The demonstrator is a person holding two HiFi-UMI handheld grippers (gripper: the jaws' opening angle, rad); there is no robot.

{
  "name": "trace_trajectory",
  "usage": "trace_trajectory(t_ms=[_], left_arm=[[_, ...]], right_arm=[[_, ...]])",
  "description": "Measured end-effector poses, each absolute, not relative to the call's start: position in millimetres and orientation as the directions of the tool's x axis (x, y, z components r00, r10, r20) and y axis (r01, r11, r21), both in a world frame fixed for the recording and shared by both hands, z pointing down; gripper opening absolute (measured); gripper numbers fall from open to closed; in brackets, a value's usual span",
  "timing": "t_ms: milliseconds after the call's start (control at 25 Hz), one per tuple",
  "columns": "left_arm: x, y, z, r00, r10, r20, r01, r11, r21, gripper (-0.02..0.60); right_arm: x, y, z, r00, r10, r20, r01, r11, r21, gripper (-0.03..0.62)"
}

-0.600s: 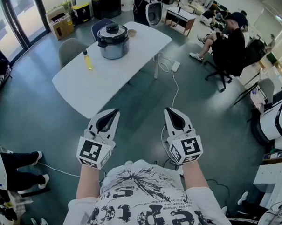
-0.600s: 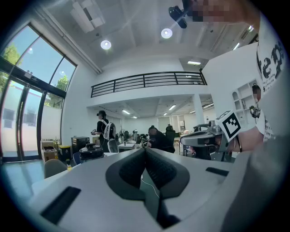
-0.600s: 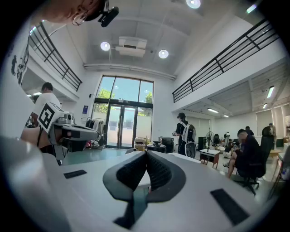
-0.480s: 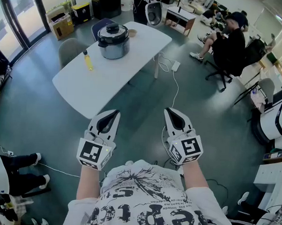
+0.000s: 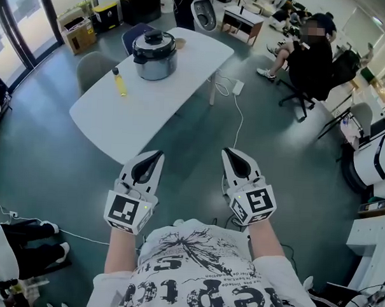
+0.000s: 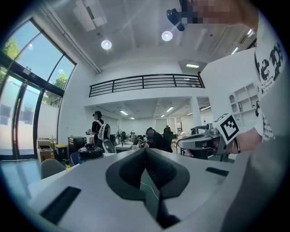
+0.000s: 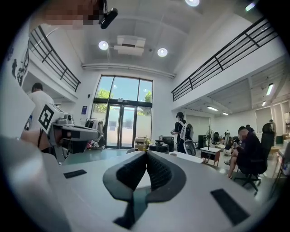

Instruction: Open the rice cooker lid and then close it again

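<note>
The rice cooker (image 5: 154, 54), silver with a black lid that is down, stands at the far end of a white table (image 5: 137, 112). It shows small in the left gripper view (image 6: 90, 152) and in the right gripper view (image 7: 159, 147). My left gripper (image 5: 155, 156) and right gripper (image 5: 229, 152) are held side by side near my chest, well short of the table and over the floor. Both point level toward the table. Each has its jaws shut with nothing between them, as the left gripper view (image 6: 145, 150) and the right gripper view (image 7: 146, 153) show.
A yellow bottle (image 5: 120, 83) stands on the table left of the cooker, and a small bowl (image 5: 180, 45) behind it. Chairs (image 5: 94, 68) flank the far side. A white cable (image 5: 237, 113) runs across the floor. A seated person (image 5: 314, 56) is at the right, another stands behind the table.
Both grippers stay in the same place, shut. The head view has shifted slightly, and the feet of a person at the lower left have moved.
</note>
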State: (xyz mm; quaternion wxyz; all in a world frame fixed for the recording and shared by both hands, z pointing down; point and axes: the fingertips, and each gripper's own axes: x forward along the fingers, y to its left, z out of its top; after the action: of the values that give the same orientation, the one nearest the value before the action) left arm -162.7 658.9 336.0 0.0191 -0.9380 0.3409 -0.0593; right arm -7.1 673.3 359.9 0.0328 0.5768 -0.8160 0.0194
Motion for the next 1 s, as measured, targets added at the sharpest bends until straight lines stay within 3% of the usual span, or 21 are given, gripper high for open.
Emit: trace_trajectory(t_ms=[80,120,160,200,280,680,1000], left_arm=[[-175.3,653.5,339.3,0.764,-0.638,0.098,-0.634,-0.77,-0.068,0.014],[-179.9,650.5,342.0,0.764,-0.637,0.099,-0.635,-0.77,-0.061,0.014],[-183.1,647.0,345.6,0.764,-0.637,0.1,-0.636,-0.77,-0.052,0.014],[-185.1,642.7,350.0,0.764,-0.637,0.102,-0.636,-0.77,-0.044,0.014],[-185.6,632.8,359.3,0.763,-0.638,0.106,-0.638,-0.769,-0.032,0.014],[-176.5,550.5,376.4,0.719,-0.685,0.116,-0.685,-0.727,-0.05,0.014],[-93.8,408.4,373.2,0.619,-0.779,0.104,-0.777,-0.626,-0.07,0.014]], right_arm=[[-19.3,666.8,359.0,-0.329,-0.943,0.057,-0.944,0.329,-0.006,0.037],[-24.7,662.7,359.8,-0.337,-0.94,0.055,-0.942,0.336,-0.016,0.186],[-28.3,657.6,361.6,-0.341,-0.938,0.054,-0.94,0.34,-0.027,0.406],[-29.2,651.2,364.0,-0.334,-0.941,0.052,-0.943,0.332,-0.033,0.537],[-23.8,637.0,370.0,-0.296,-0.954,0.053,-0.955,0.295,-0.025,0.598],[-8.5,541.2,389.4,-0.352,-0.933,0.067,-0.936,0.352,-0.024,0.598],[61.2,377.3,392.2,-0.503,-0.862,0.063,-0.865,0.502,-0.028,0.598]])
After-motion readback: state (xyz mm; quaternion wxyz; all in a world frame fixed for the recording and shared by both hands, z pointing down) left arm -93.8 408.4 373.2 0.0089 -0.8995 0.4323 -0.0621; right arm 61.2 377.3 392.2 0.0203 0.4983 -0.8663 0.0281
